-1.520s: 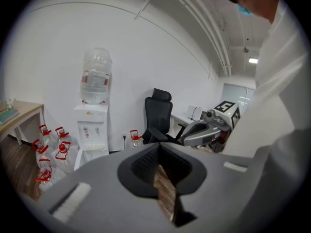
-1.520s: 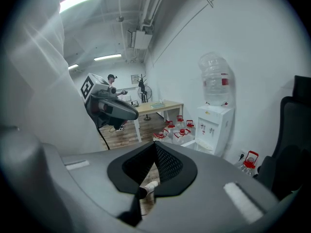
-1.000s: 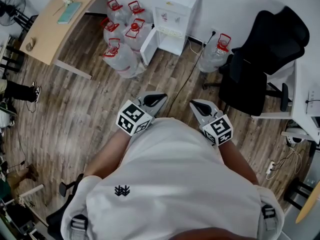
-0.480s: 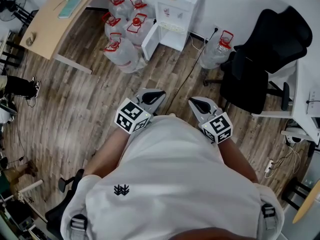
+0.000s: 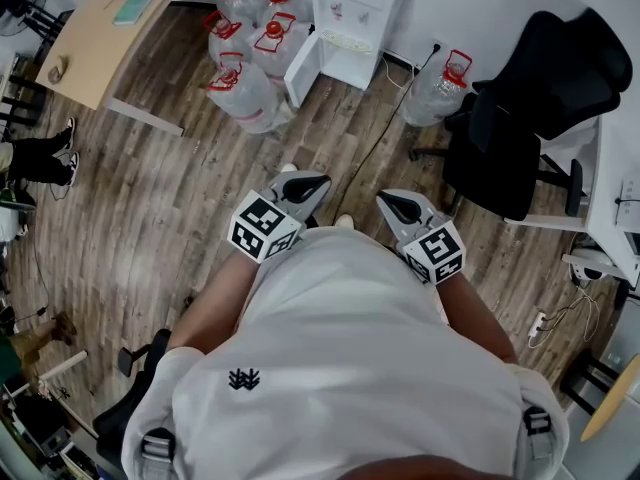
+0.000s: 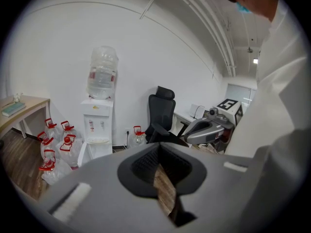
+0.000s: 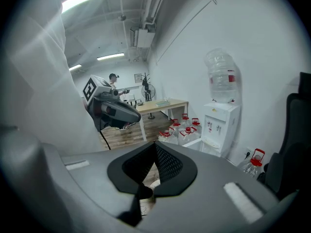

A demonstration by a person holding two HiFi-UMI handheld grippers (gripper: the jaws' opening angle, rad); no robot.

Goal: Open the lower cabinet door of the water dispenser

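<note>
The white water dispenser [image 5: 358,13] stands against the far wall with a clear bottle [image 6: 102,72] on top. Its lower cabinet door [image 5: 302,76] hangs open, swung out to the left. Both grippers are held close to the person's body, far short of the dispenser. My left gripper [image 5: 305,190] is shut with nothing in it, and so is my right gripper [image 5: 398,208]. The left gripper view looks past its shut tips [image 6: 159,149] at the dispenser [image 6: 98,127]. In the right gripper view the dispenser [image 7: 221,123] and its open door [image 7: 198,144] lie beyond the shut tips [image 7: 154,147].
Several red-capped water jugs [image 5: 248,60] crowd the floor left of the dispenser, and one more [image 5: 440,83] stands to its right. A black office chair [image 5: 520,118], a wooden desk [image 5: 100,28], a white desk [image 5: 612,198] and a floor cable [image 5: 375,143] surround the wooden floor.
The dispenser and jugs have slid toward the top of the head view, and the person's shoes now show between the grippers. Both grippers stay shut near the body.
</note>
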